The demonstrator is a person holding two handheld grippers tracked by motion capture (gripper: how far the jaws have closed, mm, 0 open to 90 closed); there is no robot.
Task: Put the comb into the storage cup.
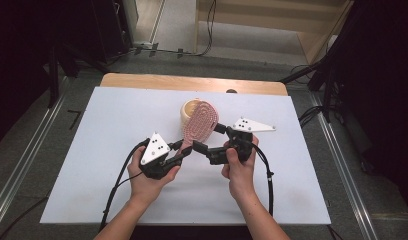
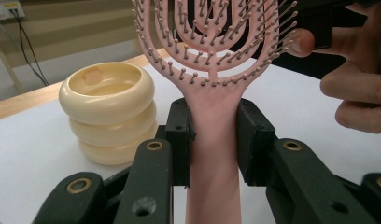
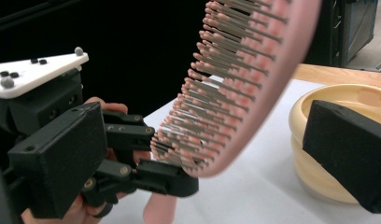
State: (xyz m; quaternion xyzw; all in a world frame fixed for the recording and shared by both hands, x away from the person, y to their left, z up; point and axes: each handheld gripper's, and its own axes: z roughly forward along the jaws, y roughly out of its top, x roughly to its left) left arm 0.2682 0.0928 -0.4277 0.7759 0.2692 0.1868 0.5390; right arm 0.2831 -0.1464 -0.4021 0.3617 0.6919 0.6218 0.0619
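Observation:
A pink vented hairbrush (image 1: 199,125) is tilted up over the white table, its head leaning over a cream ribbed pot (image 1: 189,107). My left gripper (image 1: 187,147) is shut on the brush handle (image 2: 212,140), both pads pressing its sides just below the head. My right gripper (image 1: 208,137) comes in from the right and stands open. In the right gripper view its pads sit wide apart on either side of the bristled head (image 3: 254,84), with a gap on each side. The bristles face its left pad (image 3: 58,158).
The cream pot (image 2: 109,112), shaped like three stacked rings, stands just behind the brush. The white tabletop (image 1: 117,150) lies over a wooden table whose far edge (image 1: 192,82) shows. Cables trail from both grippers toward the near edge. Dark stands flank the table.

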